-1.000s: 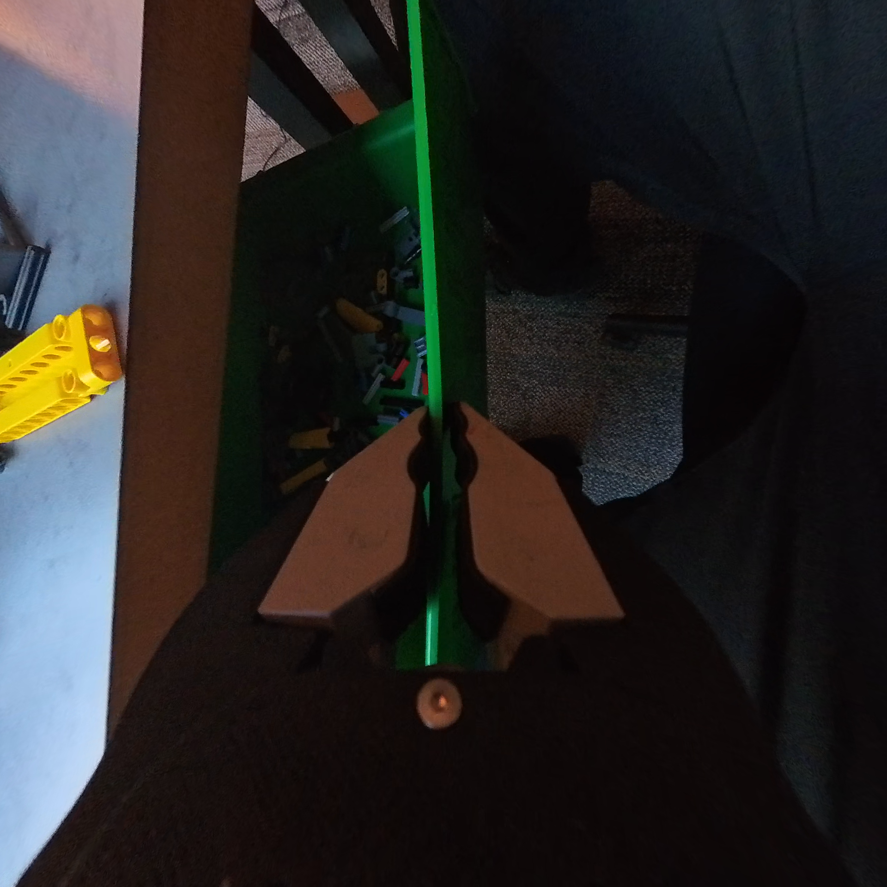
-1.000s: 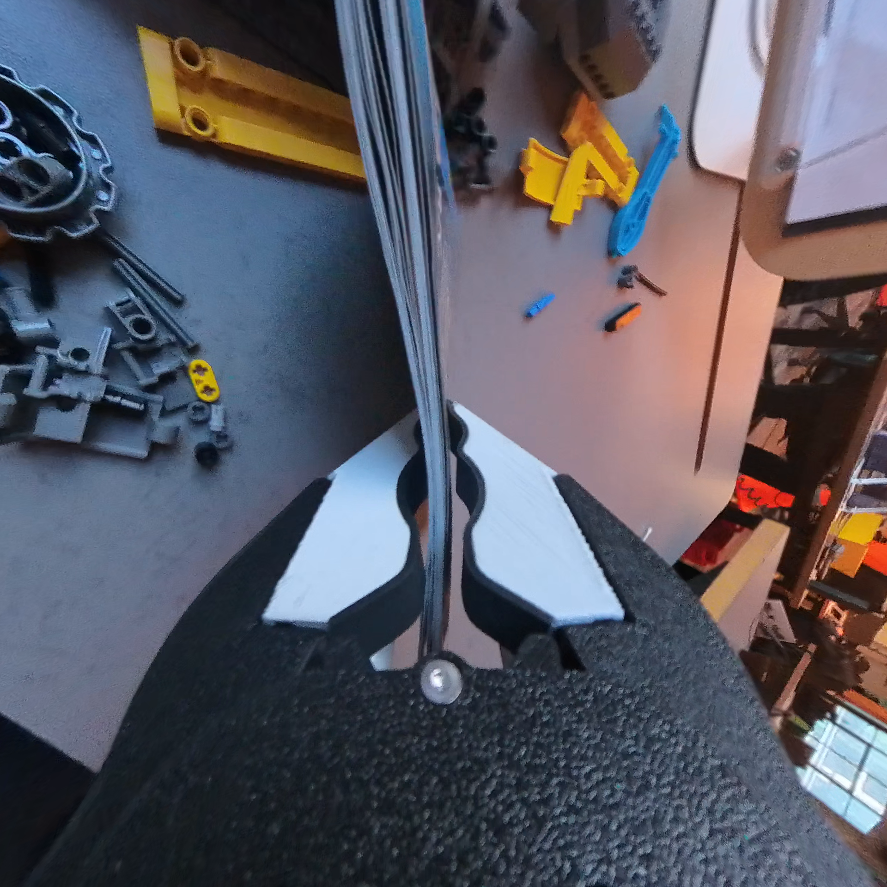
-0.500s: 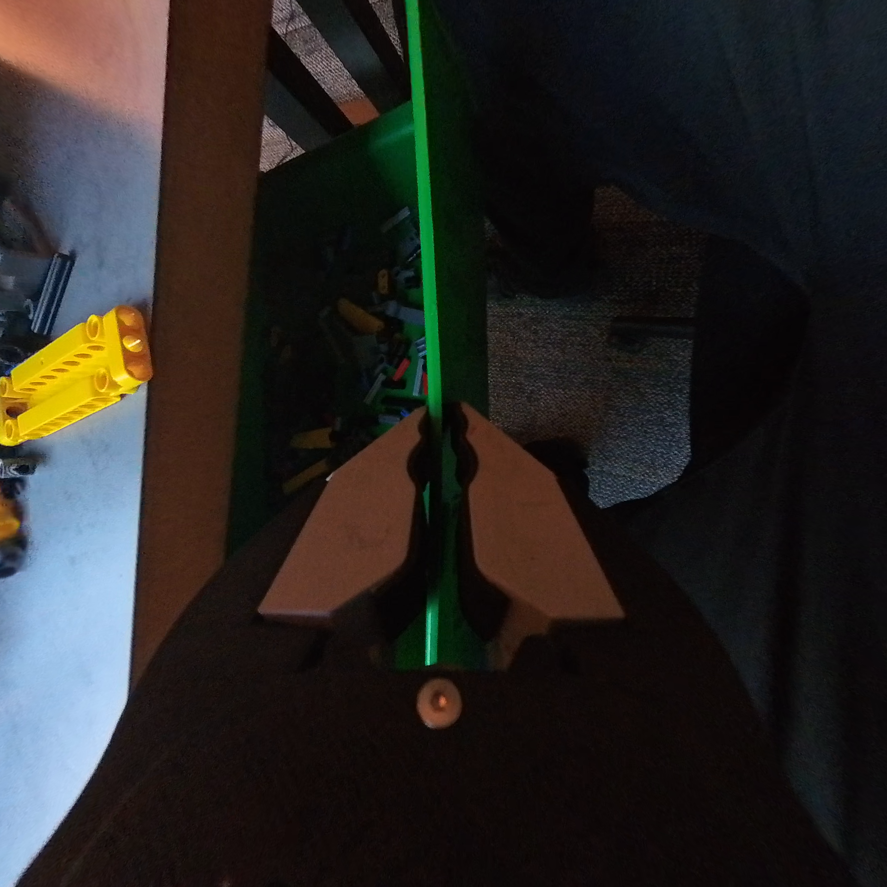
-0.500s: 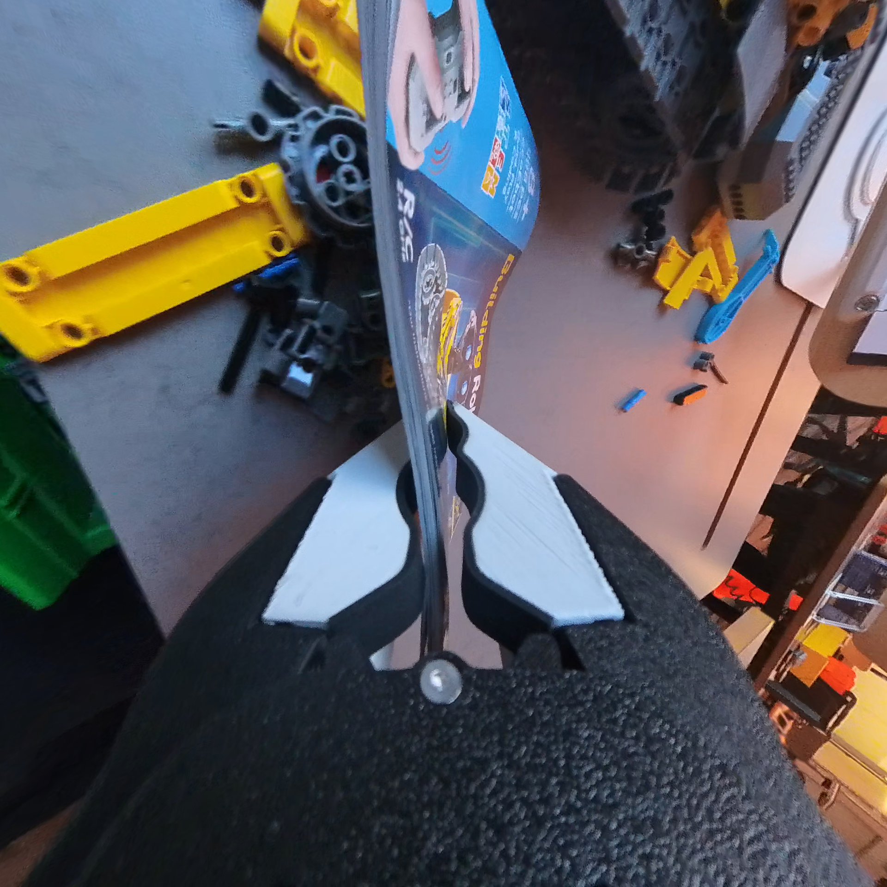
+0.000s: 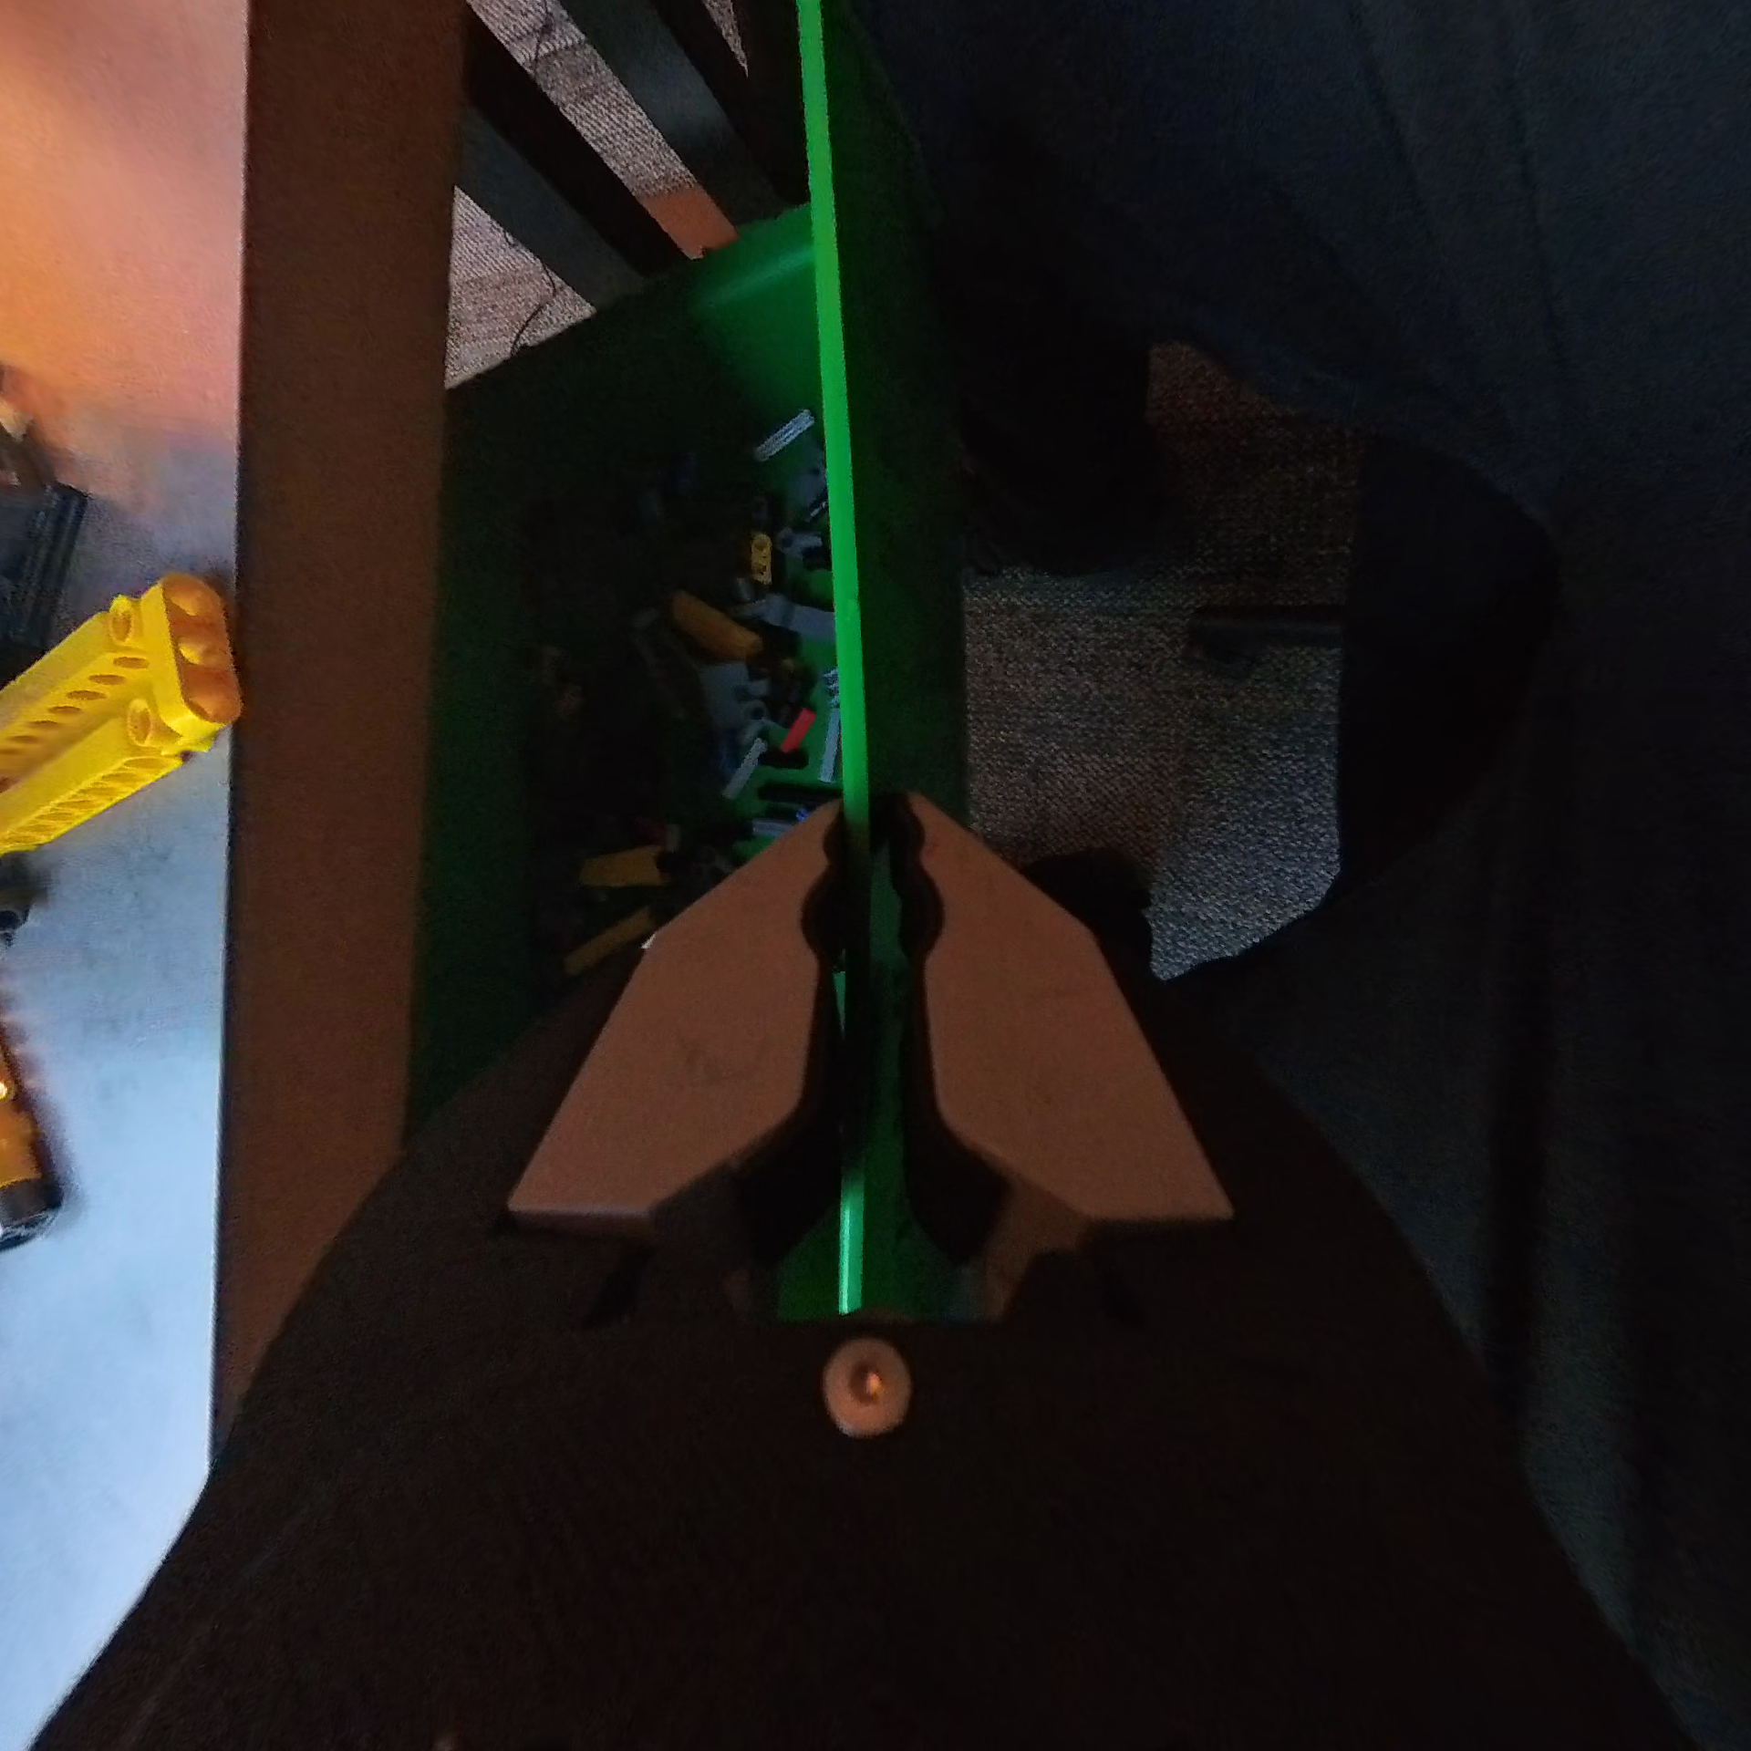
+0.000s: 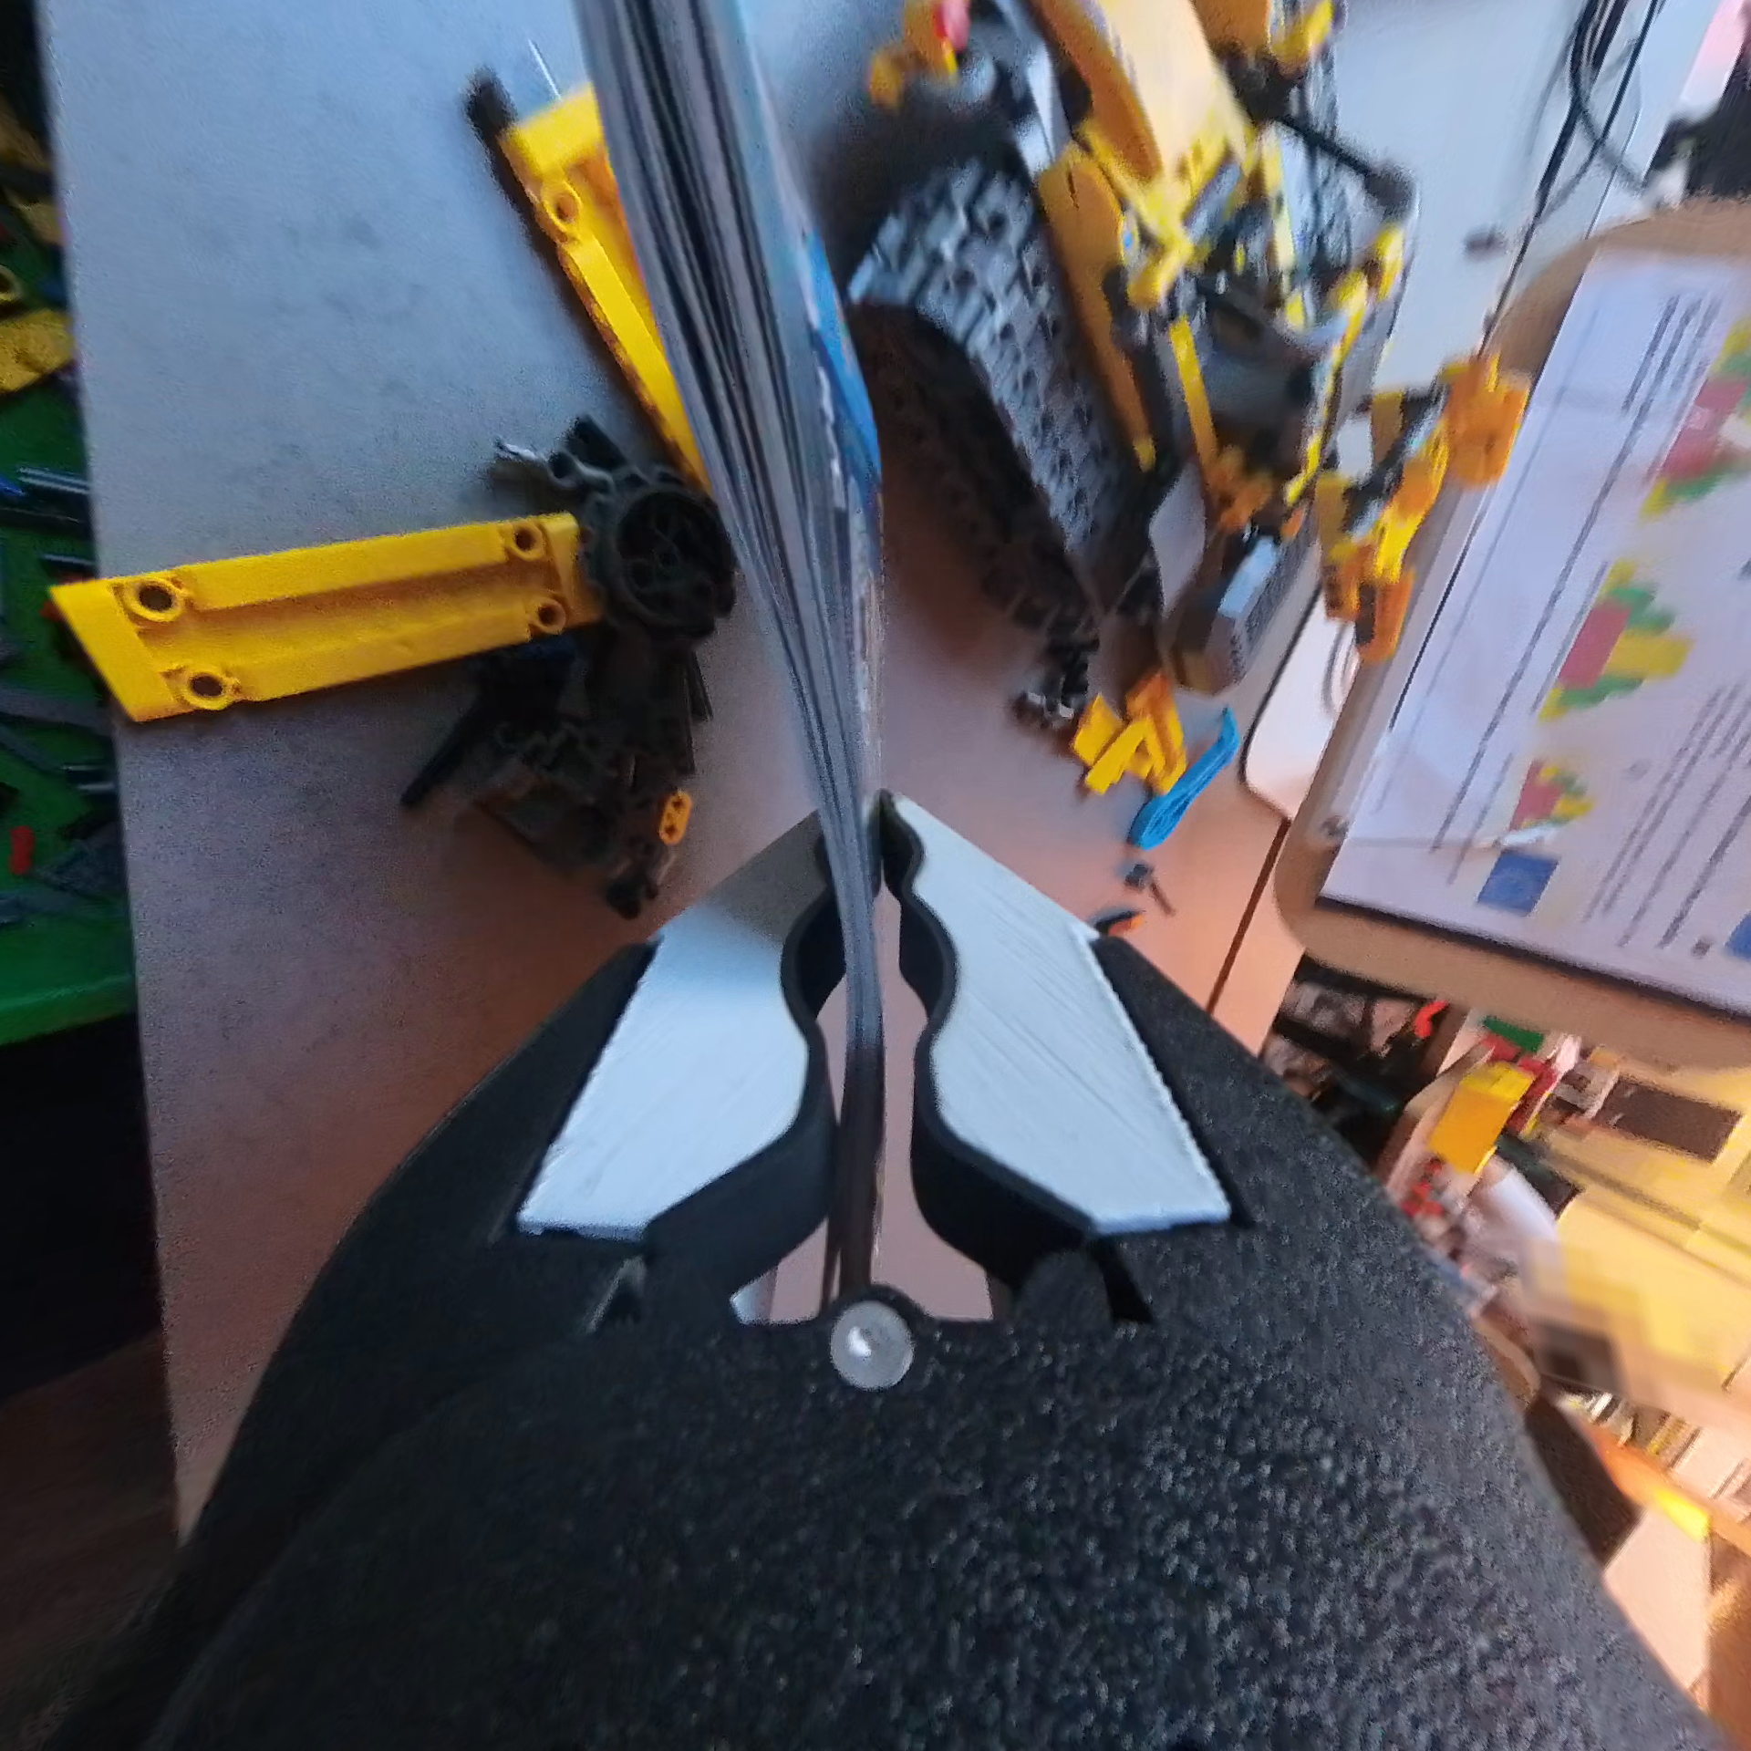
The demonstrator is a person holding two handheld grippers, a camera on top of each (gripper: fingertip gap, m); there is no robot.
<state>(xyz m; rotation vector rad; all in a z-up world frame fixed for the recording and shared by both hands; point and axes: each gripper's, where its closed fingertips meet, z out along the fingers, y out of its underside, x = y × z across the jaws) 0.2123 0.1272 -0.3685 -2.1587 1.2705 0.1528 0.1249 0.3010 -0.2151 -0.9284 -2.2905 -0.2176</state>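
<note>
My left gripper (image 5: 870, 805) is shut on the thin rim of a green plastic bin (image 5: 832, 398) and holds it beside and below the table's edge (image 5: 332, 663). Several small building pieces (image 5: 720, 682) lie in the bin's bottom. My right gripper (image 6: 867, 805) is shut on the edge of a thick glossy booklet (image 6: 758, 379) with a blue cover, held edge-on above the grey table (image 6: 284, 284). A corner of the green bin (image 6: 47, 853) shows at the left of the right wrist view.
On the table lie a long yellow beam (image 6: 332, 616), a black gear wheel (image 6: 663, 559) with dark small parts, a large yellow and grey brick vehicle (image 6: 1184, 332), and yellow and blue pieces (image 6: 1156, 758). A yellow beam (image 5: 104, 720) sits near the table's edge. Grey carpet (image 5: 1137, 711) lies below. The grippers' ends are close to 25 centimetres from one another. My left tips are about 20 centimetres from the black gear wheel (image 6: 663, 559), my right tips only 8 centimetres.
My right gripper has swung with the booklet, so the vehicle and a paper sheet at the right came into view. The left gripper with the bin has shifted a little relative to the table.
</note>
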